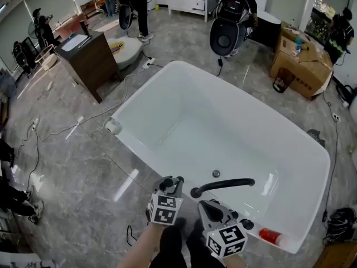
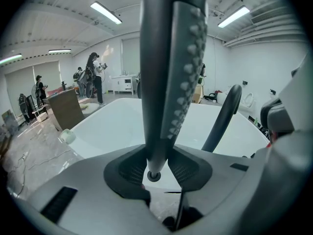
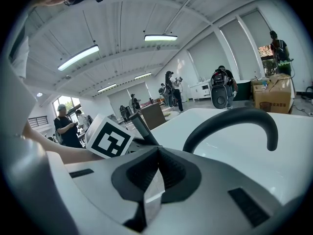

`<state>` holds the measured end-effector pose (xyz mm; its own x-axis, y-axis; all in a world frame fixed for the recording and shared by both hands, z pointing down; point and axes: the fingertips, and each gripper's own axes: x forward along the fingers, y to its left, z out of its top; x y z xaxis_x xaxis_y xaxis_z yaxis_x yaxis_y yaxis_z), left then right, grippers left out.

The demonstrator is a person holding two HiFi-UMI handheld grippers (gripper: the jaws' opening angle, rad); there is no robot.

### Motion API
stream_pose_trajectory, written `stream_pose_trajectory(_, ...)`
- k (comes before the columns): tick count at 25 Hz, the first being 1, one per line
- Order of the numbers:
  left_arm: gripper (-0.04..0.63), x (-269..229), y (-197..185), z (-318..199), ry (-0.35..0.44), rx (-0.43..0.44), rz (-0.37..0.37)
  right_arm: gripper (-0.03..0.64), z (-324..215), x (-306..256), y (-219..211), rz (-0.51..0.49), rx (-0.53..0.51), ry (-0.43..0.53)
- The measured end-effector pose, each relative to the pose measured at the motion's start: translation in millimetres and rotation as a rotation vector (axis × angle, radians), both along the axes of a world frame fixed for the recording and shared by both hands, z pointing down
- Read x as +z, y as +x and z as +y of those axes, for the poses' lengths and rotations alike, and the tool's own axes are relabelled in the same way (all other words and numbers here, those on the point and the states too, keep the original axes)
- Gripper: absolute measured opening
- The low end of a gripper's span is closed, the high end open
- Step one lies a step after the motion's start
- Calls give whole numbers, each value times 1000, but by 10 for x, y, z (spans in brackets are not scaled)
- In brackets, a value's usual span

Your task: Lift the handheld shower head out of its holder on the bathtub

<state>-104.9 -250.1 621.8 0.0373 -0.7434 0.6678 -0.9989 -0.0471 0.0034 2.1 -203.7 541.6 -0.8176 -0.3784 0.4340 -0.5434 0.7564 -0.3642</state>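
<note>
shower head (image 2: 168,72) stands upright in the left gripper (image 2: 155,166), whose jaws are part-way open and clamped on its narrow lower end, at the near rim of the tub (image 1: 184,110), just left of the spout (image 1: 223,185). it is a long, dark, flattened wand with rows of grey nubs down one face and a small round fitting at its foot. whether it is clear of its holder cannot be told. the right gripper (image 3: 156,163) has its jaws closed together on nothing and hangs just beside the left one. the tub is glossy white and smooth, with rounded corners; the spout is a matt black tube bent in an arch. only the left gripper view shows the nubs and the grip. in the head view the wand is just a dark stub above the left cube (image 1: 164,210), but that view shows the grey marbled floor (image 1: 72,166) and a red-ended thing (image 1: 270,236) on the rim. the right gripper view shows the wand as a slanted dark rod beside that cube.
</note>
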Motion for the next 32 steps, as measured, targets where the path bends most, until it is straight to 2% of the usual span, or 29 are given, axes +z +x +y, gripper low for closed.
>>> stream_pose_trajectory(20, 149, -942, 230, 389, 43, 33, -29, 6, 280, -679, 92, -36, -16, 79)
stream_pose_trajectory(32, 149, -1368, 408, 442, 68, 88, -48, 6, 276, -936, 193, -56, -7, 118)
